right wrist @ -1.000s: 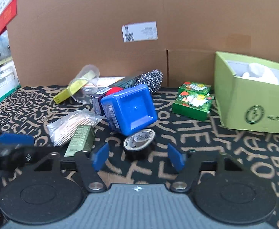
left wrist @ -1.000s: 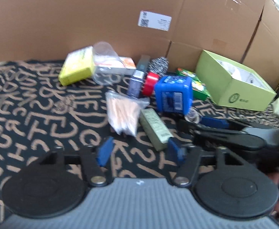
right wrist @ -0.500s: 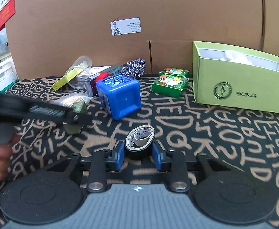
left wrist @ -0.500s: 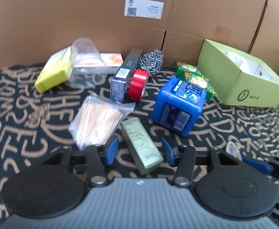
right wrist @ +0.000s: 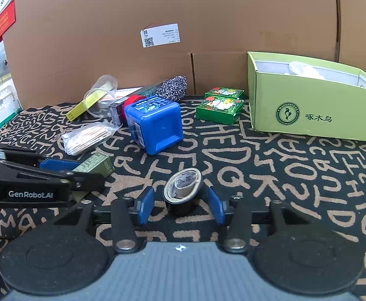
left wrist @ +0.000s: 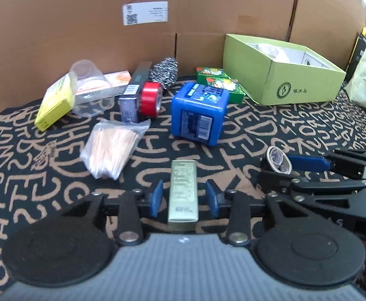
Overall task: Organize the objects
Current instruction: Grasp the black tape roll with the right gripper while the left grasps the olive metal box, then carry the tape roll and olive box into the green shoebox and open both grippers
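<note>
An olive-green oblong box (left wrist: 183,190) lies on the lettered cloth between the blue pads of my left gripper (left wrist: 183,197). Its jaws are closing, with thin gaps still showing on both sides of the box. A black tape roll (right wrist: 183,195) stands on the cloth between the pads of my right gripper (right wrist: 181,205). Those jaws are opening and touch nothing. In the right wrist view, the left gripper (right wrist: 87,173) straddles the olive box (right wrist: 95,164) at the left. The left wrist view has the right gripper (left wrist: 279,169) around the tape roll (left wrist: 278,159).
Further back are a blue cube box (left wrist: 199,111), a bag of wooden sticks (left wrist: 112,148), a red tape roll (left wrist: 151,97), a yellow box (left wrist: 55,102), a clear cup (left wrist: 87,87), a steel scourer (left wrist: 164,72) and two small green boxes (left wrist: 218,80). An open lime-green box (left wrist: 283,75) stands right; cardboard walls behind.
My left gripper has come over the olive box and narrowed around it. My right gripper shut on the black tape roll, drew it back from the blue cube, then opened off it.
</note>
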A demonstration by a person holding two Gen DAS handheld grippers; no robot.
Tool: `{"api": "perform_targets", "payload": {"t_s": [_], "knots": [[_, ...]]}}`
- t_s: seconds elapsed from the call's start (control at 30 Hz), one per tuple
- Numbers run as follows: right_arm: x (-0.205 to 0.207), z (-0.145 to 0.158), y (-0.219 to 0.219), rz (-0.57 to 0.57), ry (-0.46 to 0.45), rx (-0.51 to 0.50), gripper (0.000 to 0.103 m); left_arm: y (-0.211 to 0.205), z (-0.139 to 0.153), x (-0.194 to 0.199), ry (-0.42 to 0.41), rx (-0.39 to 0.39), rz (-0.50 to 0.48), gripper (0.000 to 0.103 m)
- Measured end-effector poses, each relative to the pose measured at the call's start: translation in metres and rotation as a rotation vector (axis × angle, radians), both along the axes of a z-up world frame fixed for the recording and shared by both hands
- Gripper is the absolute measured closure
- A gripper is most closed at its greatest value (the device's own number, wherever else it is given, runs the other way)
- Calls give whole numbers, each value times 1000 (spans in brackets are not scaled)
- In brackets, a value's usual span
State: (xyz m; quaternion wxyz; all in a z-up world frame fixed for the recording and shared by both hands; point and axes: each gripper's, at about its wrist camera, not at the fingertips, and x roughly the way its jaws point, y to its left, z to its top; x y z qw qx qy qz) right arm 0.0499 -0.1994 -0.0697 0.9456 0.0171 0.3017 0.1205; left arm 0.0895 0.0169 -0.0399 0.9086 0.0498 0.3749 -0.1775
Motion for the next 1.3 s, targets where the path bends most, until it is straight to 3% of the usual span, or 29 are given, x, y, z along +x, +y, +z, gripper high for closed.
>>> {"api": "perform_targets", "payload": {"t_s": [0.13, 0.2, 0.33, 0.4, 0.63, 0.7, 0.87, 0.97, 1.1, 1.3], "knots": [[2, -1, 7, -21, -11, -52, 54, -4, -2, -2, -5, 20, -14, 70], [2, -2, 7, -34, -6, -65, 63, -4, -3, -2, -9, 23, -9, 66], [2, -1, 5, -43, -7, -52, 63, -7, -4, 2, -5, 32, -6, 67], [4, 0, 7, -48, -9, -49, 62, -8, -3, 2, -3, 39, -20, 71], [6, -2, 5, -58, -9, -27, 62, -15, -5, 1, -14, 77, -27, 73], [5, -2, 3, -61, -7, -12, 66, -19, -5, -2, -21, 94, -46, 80], [2, -2, 0, -45, -9, -1, 67, -27, -3, -6, -20, 123, -63, 81], [-3, 0, -8, -38, -2, 16, 67, -30, 8, -6, 6, 61, -120, 81], [-15, 14, -35, -35, -6, 55, 67, -50, 37, -4, -23, -9, -234, 81], [-20, 60, -90, -93, -80, -8, 67, -114, 92, 16, -53, -109, -380, 81]]}}
